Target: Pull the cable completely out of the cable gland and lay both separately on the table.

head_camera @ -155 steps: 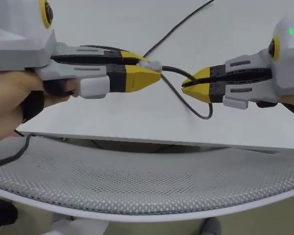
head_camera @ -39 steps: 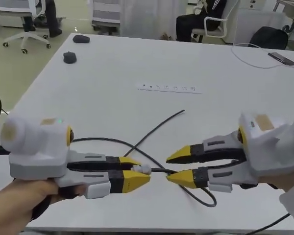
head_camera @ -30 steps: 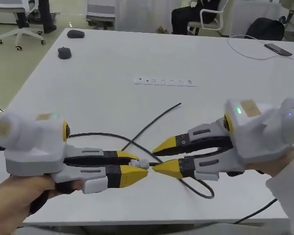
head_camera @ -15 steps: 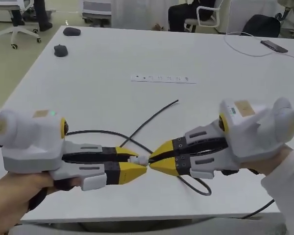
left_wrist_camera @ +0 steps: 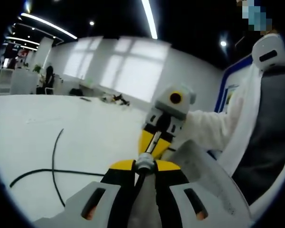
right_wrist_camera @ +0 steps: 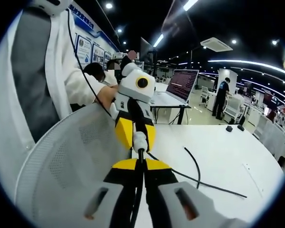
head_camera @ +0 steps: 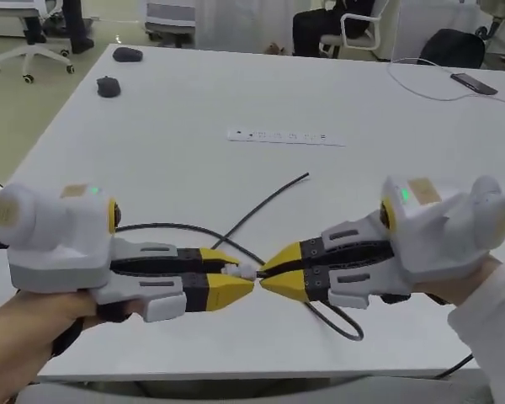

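Observation:
A small white cable gland [head_camera: 242, 271] sits on a black cable [head_camera: 265, 206] that trails back over the white table [head_camera: 194, 168]. My left gripper [head_camera: 249, 279] is shut on the gland, held just above the table's near edge. Tip to tip with it, my right gripper [head_camera: 264, 275] is shut on the cable right beside the gland. In the left gripper view the gland [left_wrist_camera: 145, 162] shows between my jaws, with the right gripper [left_wrist_camera: 156, 138] facing it. In the right gripper view the cable [right_wrist_camera: 140, 156] runs from my jaws into the gland [right_wrist_camera: 139, 140].
A white power strip [head_camera: 286, 135] lies mid-table. Two dark mice [head_camera: 108, 86] rest at the far left, a phone [head_camera: 473, 82] at the far right. Behind my right gripper the cable loops near the table edge [head_camera: 337, 320]. People sit beyond the far edge.
My right gripper, open 1.3 s ago, has moved left along the cable and shut on it next to the gland. The left gripper keeps its hold.

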